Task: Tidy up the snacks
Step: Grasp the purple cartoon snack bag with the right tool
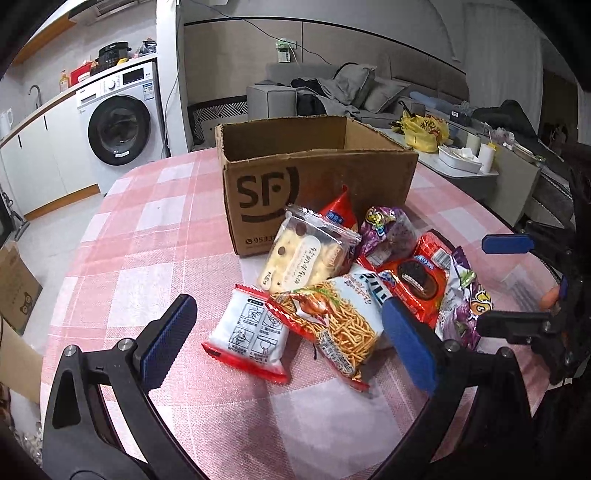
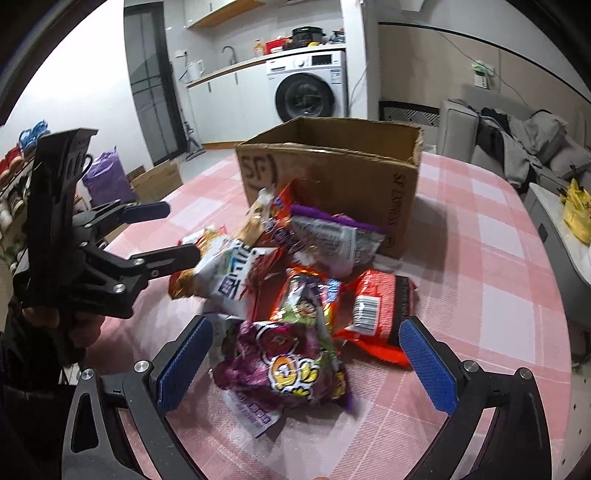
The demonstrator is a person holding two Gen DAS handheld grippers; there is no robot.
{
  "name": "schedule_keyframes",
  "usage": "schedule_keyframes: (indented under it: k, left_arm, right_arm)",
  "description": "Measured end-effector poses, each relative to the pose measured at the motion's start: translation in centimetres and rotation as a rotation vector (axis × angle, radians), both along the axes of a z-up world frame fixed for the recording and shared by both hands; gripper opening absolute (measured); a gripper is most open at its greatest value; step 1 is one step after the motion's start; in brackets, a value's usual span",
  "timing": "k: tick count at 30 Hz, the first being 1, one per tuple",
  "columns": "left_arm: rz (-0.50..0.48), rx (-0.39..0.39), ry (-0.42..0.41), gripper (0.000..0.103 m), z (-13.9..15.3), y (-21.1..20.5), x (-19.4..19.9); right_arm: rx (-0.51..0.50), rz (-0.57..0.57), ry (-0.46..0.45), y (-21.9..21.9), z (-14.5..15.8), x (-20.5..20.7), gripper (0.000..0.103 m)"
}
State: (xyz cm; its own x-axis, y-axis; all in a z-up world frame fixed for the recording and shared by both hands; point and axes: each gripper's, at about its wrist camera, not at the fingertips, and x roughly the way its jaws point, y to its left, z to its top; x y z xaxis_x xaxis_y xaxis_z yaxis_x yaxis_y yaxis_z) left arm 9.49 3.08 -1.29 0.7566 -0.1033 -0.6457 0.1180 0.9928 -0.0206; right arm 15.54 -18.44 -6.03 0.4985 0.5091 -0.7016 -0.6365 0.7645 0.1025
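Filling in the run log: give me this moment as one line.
left gripper: open over noodle packet | right gripper: open around purple snack bag | cardboard box: open, snacks outside

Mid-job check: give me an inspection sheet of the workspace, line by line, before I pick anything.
Surface: pink checked tablecloth.
Job's things: open cardboard box, interior not visible; snack packets piled before it, including noodle packet, purple packet, red packet.
Clutter: nothing seen on the table besides these.
Grippers: left hand-held gripper open over the noodle packet; right hand-held gripper open around the purple packet.
Cables: wall cable only, off the table.
Surroundings: washing machine, sofa.
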Motion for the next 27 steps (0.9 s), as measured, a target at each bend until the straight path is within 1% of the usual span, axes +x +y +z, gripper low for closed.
schedule_keyframes:
  k: [8, 17, 19, 20, 22, 24, 27]
  left_arm:
    - [0.000, 0.003, 0.015, 0.100, -0.6, -0.1, 0.1]
    - [-0.013, 0.008, 0.038, 0.100, -1.2, -0.5, 0.6]
    - [-0.014, 0.009, 0.040, 0.100, -1.4, -0.6, 0.7]
    - [-0.015, 0.009, 0.041, 0.100, -1.5, -0.6, 0.7]
    - [-0.017, 0.009, 0.043, 0.100, -1.6, -0.6, 0.8]
    - [-0.016, 0.008, 0.044, 0.100, -1.6, -0.6, 0.9]
    - [-0.019, 0.006, 0.047, 0.100, -1.8, -0.6, 1.0]
  right_arm:
    - [-0.021, 0.083, 0.047, 1.2, -1.4, -0.5, 0.103]
    - [-0.047, 0.078, 0.082, 1.3, -2.7, 0.1, 0.102]
    - [-0.042, 0.085, 0.085, 1.3, -2.7, 0.1, 0.095]
    - [-0.032, 0.094, 0.089, 1.3, -2.7, 0.2, 0.085]
    - [-0.020, 0.092, 0.089, 1.1, -2.7, 0.2, 0.083]
    - [0.002, 0.098, 0.091, 0.8, -2.5, 0.3, 0.073]
    - [0.007, 0.100, 0.078, 0.5, -2.3, 0.1, 0.061]
